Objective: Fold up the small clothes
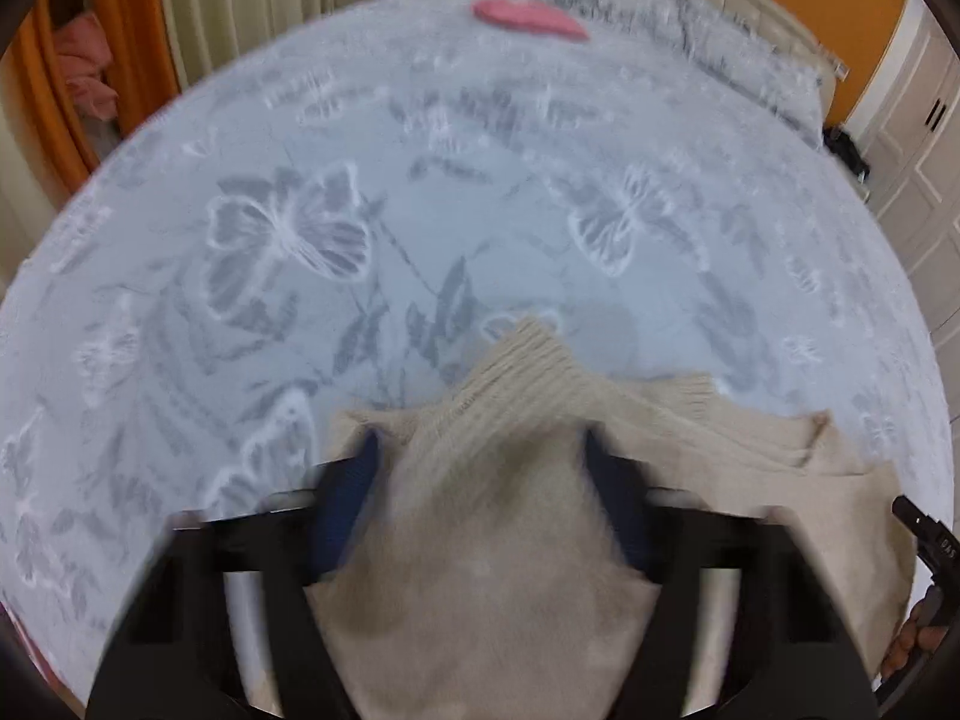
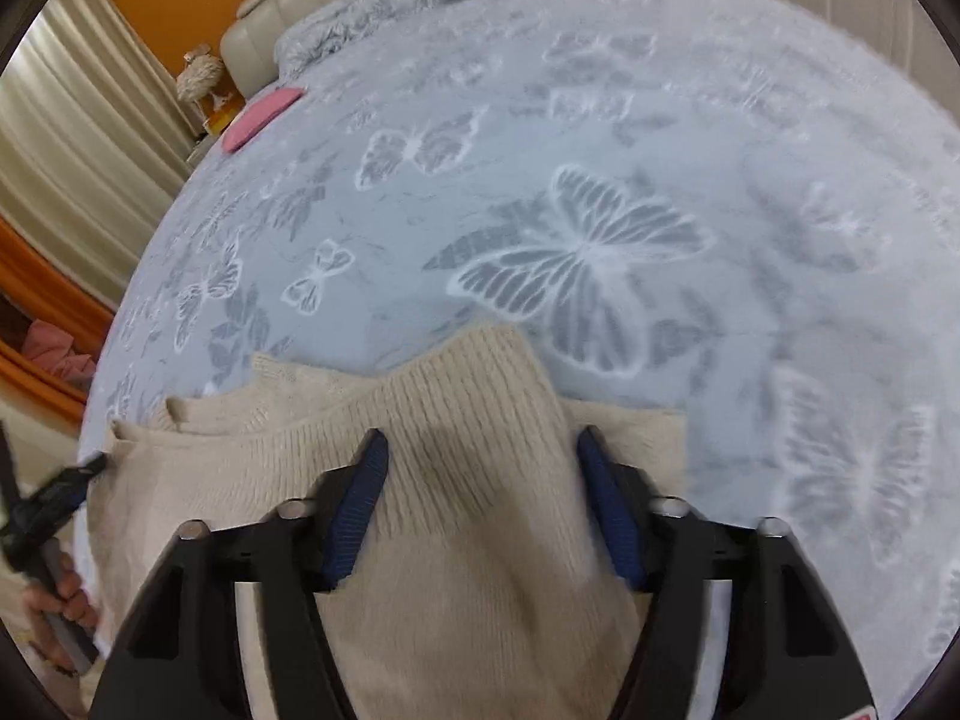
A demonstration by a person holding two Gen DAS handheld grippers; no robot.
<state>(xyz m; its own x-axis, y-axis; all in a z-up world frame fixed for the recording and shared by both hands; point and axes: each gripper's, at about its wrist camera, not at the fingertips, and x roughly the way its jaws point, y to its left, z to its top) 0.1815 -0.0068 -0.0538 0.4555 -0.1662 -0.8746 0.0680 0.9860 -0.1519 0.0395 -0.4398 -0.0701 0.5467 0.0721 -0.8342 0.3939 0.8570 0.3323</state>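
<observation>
- Left wrist view: left gripper (image 1: 480, 435) tilts down at the bed (image 1: 420, 210). Beige knit sweater (image 1: 510, 372) fills the gap betw. the jaws and touches both pads; can't tell if it's pinched or just lying there.
- Rest of the sweater lies flat on the near edge of the bed, ribbed hem peaked up, prob. a fold being laid over.
- Only this view shows the wardrobe doors (image 1: 924, 138); right hand (image 1: 912, 642) peeks in at the edge.
- Right wrist view: right gripper (image 2: 480, 438), jaws clamped on a thick ribbed fold, same downward tilt, so both ends should land level.
- Only this view shows the left hand (image 2: 60, 600) on its handle, that tool's tip at the sweater's far edge.
- Pink item (image 2: 261, 117) lies well apart.
</observation>
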